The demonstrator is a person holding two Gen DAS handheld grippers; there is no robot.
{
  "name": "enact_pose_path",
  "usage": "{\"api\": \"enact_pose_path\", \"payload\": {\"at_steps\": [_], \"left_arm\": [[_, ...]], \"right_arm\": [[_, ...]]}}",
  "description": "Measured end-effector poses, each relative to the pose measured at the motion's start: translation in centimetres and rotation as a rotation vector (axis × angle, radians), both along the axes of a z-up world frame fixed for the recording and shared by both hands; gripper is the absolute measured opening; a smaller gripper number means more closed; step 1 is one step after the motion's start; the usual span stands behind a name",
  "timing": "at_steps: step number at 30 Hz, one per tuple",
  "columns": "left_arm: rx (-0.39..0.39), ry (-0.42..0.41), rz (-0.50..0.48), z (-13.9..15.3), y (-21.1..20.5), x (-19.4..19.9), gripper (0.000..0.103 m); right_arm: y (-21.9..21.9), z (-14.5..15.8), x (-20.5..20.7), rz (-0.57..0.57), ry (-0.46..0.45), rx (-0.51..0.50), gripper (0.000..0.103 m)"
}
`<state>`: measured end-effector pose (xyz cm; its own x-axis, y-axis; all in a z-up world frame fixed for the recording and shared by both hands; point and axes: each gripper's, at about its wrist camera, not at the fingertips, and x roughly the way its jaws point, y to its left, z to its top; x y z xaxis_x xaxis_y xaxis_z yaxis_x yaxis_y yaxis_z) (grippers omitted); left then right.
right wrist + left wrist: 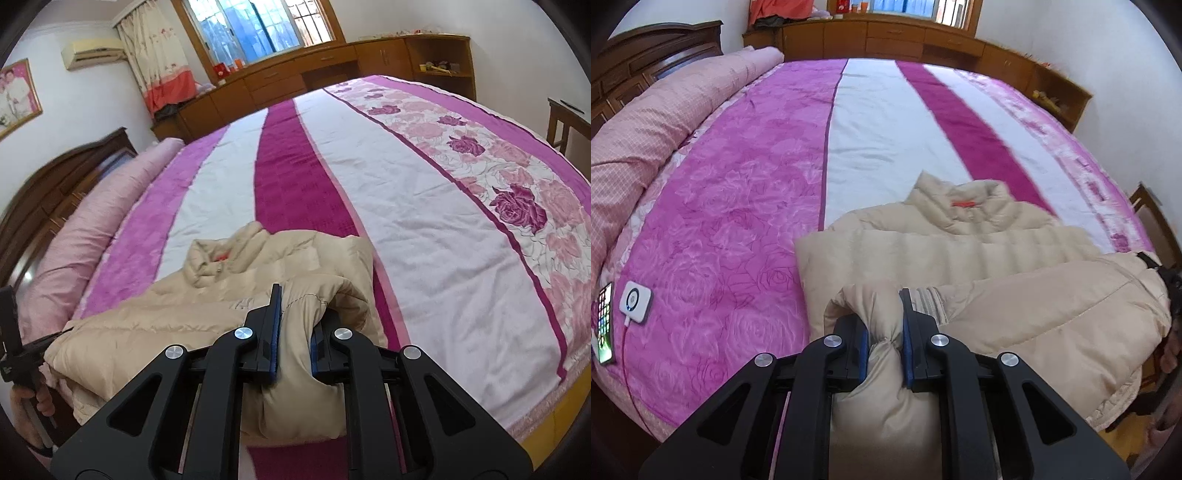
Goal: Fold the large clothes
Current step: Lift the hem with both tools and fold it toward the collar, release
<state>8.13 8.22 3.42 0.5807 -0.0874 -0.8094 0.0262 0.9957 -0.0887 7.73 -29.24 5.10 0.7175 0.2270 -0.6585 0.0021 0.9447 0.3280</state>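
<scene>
Left gripper and right gripper each pinch the beige jacket between nearly closed fingers.

The jacket lies on the bed, with the phone and charger well left.

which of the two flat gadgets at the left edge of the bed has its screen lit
The phone, nearest the bed's edge: its screen glows with app icons. The white charger pad beside it has only a ring mark and a cable.
</scene>
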Motion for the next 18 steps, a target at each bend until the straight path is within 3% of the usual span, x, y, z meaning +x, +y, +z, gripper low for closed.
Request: {"api": "enact_pose_path", "payload": {"at_steps": [11, 18], "left_arm": [[0.043, 0.075, 0.043, -5.7, 0.1, 5.0, 0.023], [0.077, 0.058, 0.018, -5.5, -0.8, 5.1, 0.031]], "right_arm": [[0.9, -5.9, 4.9, -0.012, 0.098, -0.078, 0.022], [1.3, -8.1, 6.6, -0.020, 0.133, -0.102, 0.026]]}}
